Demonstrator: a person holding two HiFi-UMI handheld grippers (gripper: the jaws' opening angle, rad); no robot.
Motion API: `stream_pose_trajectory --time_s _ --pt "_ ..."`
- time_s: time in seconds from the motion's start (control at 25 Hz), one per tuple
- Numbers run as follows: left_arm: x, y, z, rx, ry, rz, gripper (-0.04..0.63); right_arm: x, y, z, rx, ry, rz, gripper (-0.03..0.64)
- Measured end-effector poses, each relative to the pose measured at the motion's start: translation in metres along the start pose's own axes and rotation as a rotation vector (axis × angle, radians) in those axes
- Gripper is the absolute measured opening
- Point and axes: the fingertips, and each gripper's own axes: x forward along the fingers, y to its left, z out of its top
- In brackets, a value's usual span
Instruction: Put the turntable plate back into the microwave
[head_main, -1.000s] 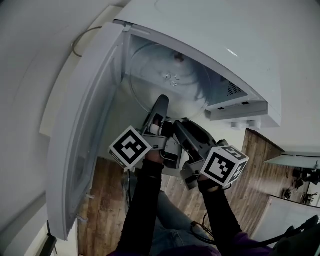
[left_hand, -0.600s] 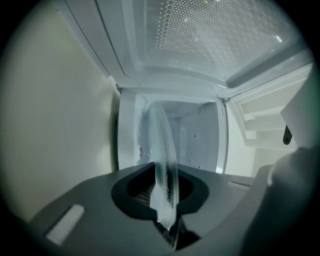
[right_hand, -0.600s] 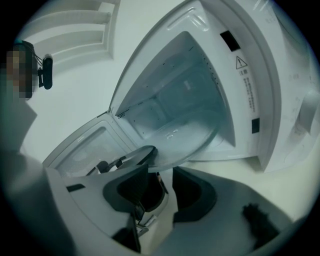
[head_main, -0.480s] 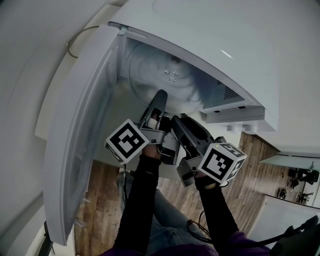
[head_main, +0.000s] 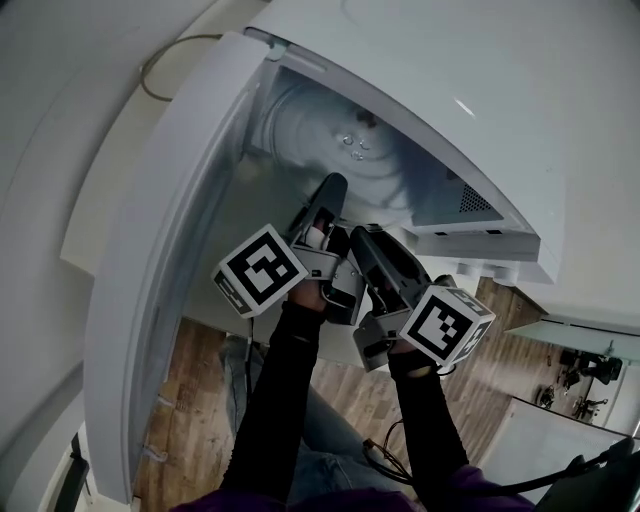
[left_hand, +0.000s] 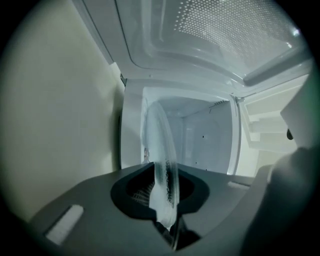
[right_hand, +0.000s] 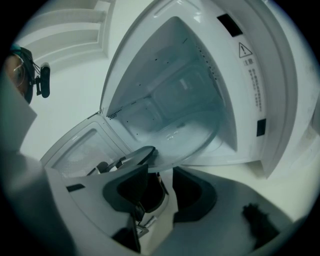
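Observation:
The clear glass turntable plate (head_main: 345, 150) lies nearly flat inside the open white microwave (head_main: 450, 80). My left gripper (head_main: 331, 190) reaches level into the cavity and grips the plate's near rim. In the left gripper view the plate (left_hand: 162, 150) stands edge-on between the jaws, which are opening slightly. My right gripper (head_main: 364, 243) sits close beside and just behind the left one, open, with nothing between its jaws. In the right gripper view the plate (right_hand: 190, 135) spans the cavity ahead, its rim just above the gap of the right gripper (right_hand: 167, 186).
The microwave door (head_main: 160, 270) is swung wide open at the left. The control panel side (head_main: 480, 235) juts out at the right. Wooden floor (head_main: 200, 380) shows below. A cable (head_main: 160, 65) loops behind the microwave.
Both grippers have moved a little further toward the microwave cavity, carrying the plate deeper inside. The right gripper's jaws stay as they were.

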Motion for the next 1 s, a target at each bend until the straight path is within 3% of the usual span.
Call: stream_pose_trajectory --time_s 0.44,0.72,1.0 --pt "0.010 0.003 0.006 -0.016 0.003 -0.005 0.051 0.009 -0.003 0.006 0.024 -0.007 0.009 0.161" --pt "0.019 -0.003 0.006 0.022 0.020 -0.014 0.049 0.009 -0.008 0.011 0.060 -0.040 0.018 0.161" --pt "0.022 -0.004 0.005 0.047 0.030 0.031 0.052 0.010 -0.004 0.019 0.103 -0.067 0.048 0.161"
